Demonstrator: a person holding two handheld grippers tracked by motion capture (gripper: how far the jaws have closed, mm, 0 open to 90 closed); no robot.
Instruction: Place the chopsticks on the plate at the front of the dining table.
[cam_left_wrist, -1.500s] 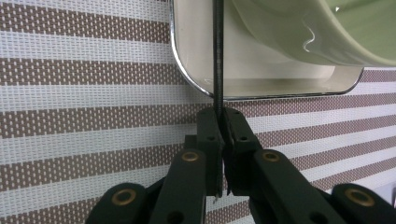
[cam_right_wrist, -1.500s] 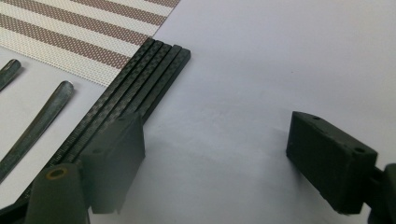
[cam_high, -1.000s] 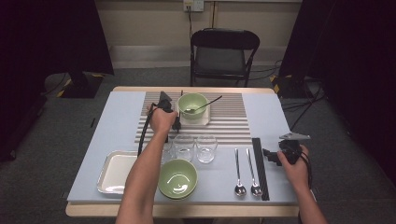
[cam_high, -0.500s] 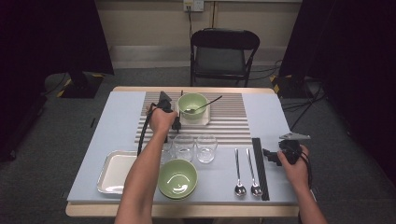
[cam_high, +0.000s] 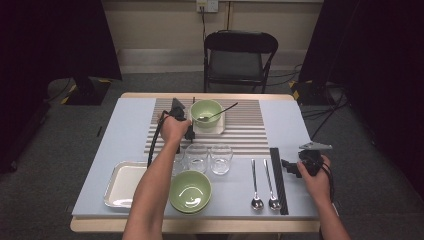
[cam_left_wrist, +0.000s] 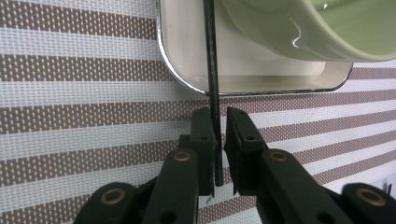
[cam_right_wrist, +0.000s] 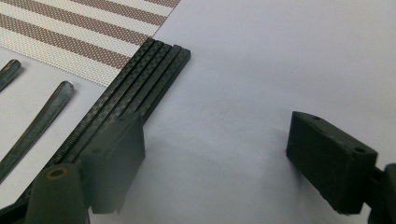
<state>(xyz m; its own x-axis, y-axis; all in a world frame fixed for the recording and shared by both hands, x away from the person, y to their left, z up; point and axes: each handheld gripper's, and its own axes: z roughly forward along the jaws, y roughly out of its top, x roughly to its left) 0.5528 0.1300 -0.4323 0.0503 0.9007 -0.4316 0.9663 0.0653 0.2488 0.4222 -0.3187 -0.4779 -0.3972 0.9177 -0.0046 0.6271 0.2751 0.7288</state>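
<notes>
From the high view, a person's left hand (cam_high: 175, 129) holds the left gripper (cam_high: 190, 134) over the brown-and-white striped woven placemat (cam_high: 250, 131) at the far middle of the pale blue counter (cam_high: 125, 130), just left of a pale green ceramic bowl (cam_high: 206, 113) that sits on a small white square dish (cam_high: 220, 125) with a dark long-handled spoon (cam_high: 220, 112) resting in it. A thin black stick (cam_high: 193, 107) runs up from the gripper beside the dish. Nearer the person lie a white rectangular tray (cam_high: 122, 182), two clear glass tumblers (cam_high: 210, 159), a second green bowl (cam_high: 190, 190), two metal spoons (cam_high: 264, 187) and a set of black chopsticks (cam_high: 278, 180). The right gripper (cam_high: 289, 166) hovers at the counter's right edge, just beside those chopsticks.

In the left gripper view, the jaws are clenched on the thin black stick (cam_left_wrist: 212, 84), which rises between them across the rim of the white dish (cam_left_wrist: 243, 70); the green bowl (cam_left_wrist: 317, 28) sits in the dish above the striped placemat (cam_left_wrist: 70, 93).

In the right gripper view, the jaws stand wide apart and hold nothing, above bare counter (cam_right_wrist: 280, 56). The carbon-weave black chopsticks (cam_right_wrist: 140, 88) lie under the left jaw, with two metal spoon handles (cam_right_wrist: 42, 121) and a corner of the placemat (cam_right_wrist: 93, 32) beyond.

No brand, label or writing can be read on anything.
</notes>
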